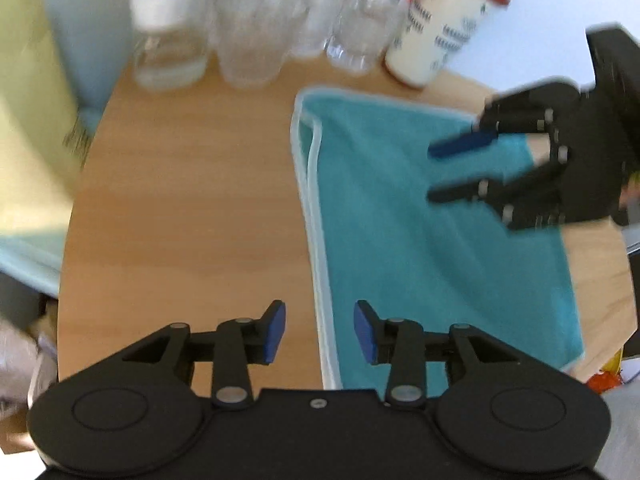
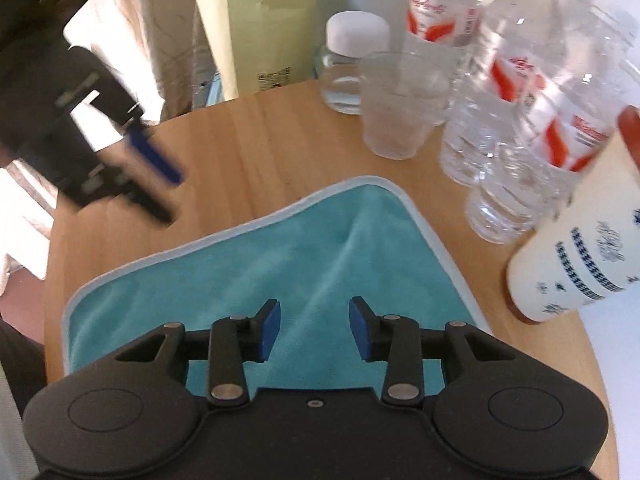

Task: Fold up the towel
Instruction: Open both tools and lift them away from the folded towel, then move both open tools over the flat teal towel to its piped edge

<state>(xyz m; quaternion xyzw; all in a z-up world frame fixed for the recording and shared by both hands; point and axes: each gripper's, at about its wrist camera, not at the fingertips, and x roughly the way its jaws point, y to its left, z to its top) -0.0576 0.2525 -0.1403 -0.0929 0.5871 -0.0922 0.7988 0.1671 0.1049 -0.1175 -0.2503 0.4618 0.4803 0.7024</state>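
Judging by layout, one fold is done: the towel [image 1: 420, 232] lies doubled on the round bench [image 1: 180, 200], two pale hems stacked along its left edge in the left wrist view. A soft ridge runs diagonally up the cloth in the right wrist view. Left tool [image 1: 319, 332] is released, nothing between the blue pads, hovering at the hemmed edge with bare wood under one finger. Right tool [image 2: 313, 328] is also released and empty, over the middle of the cloth. Neither touches the towel.

Step in hand looks like resetting between folds. The next move calls for each tool to drop onto a corner of one short side, pinch both layers, and carry them across. Bottles [image 2: 520, 120], a plastic cup [image 2: 396, 112] and a paper cup [image 2: 580, 248] crowd the far rim, near the towel, so the swing needs to stay low and short.
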